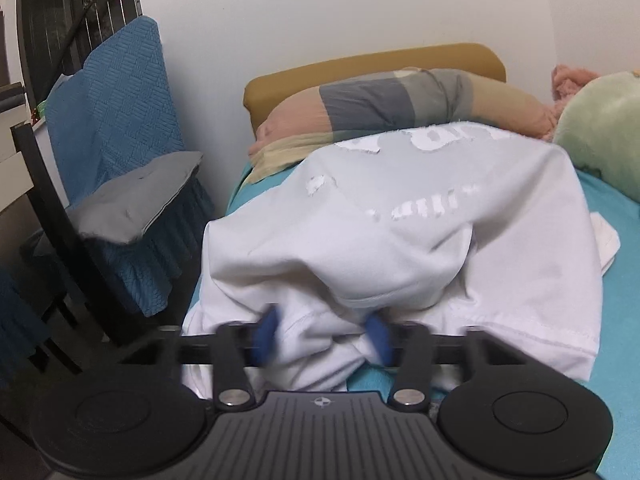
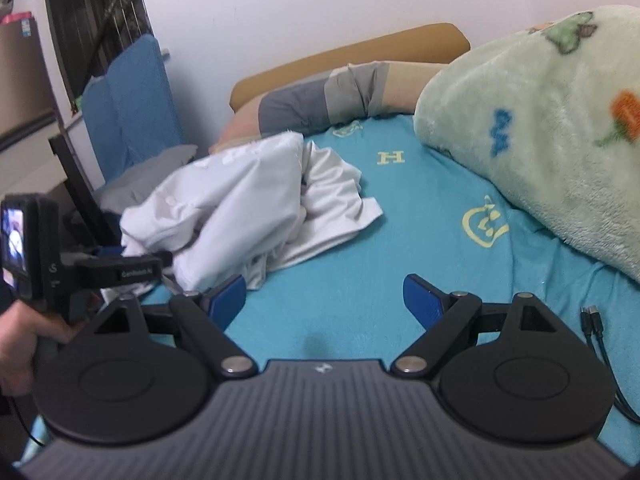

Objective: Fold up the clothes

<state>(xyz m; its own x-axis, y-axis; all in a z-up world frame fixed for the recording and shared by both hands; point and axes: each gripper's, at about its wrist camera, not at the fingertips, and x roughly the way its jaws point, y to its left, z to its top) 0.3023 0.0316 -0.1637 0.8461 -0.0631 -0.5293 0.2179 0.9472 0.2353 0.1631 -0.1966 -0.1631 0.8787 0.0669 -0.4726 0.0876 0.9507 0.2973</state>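
A: Where was the white shirt at that moment?

B: It lay bunched on the turquoise bed sheet, toward the left side of the bed, below the striped pillow that leaned on the tan headboard. Part of it was lifted into a hump, with a faded white print showing on the raised panel.

A: And the left gripper?

B: From its own camera the two blue pads stood on either side of a thick fold of the shirt's near edge, cloth filling the gap between them, so it was clamped on the shirt. The right camera showed it at the left edge, reaching into the pile, with a bare hand around its handle.

A: The right gripper?

B: Its fingers were spread wide with only bare sheet between them, gripping nothing, just to the right of the shirt and not touching it.

A: Anything else around?

B: A pale green fleece blanket was heaped on the right of the bed, a dark cable lay on the sheet near it, and a blue covered chair with a grey cushion stood beside the bed on the left
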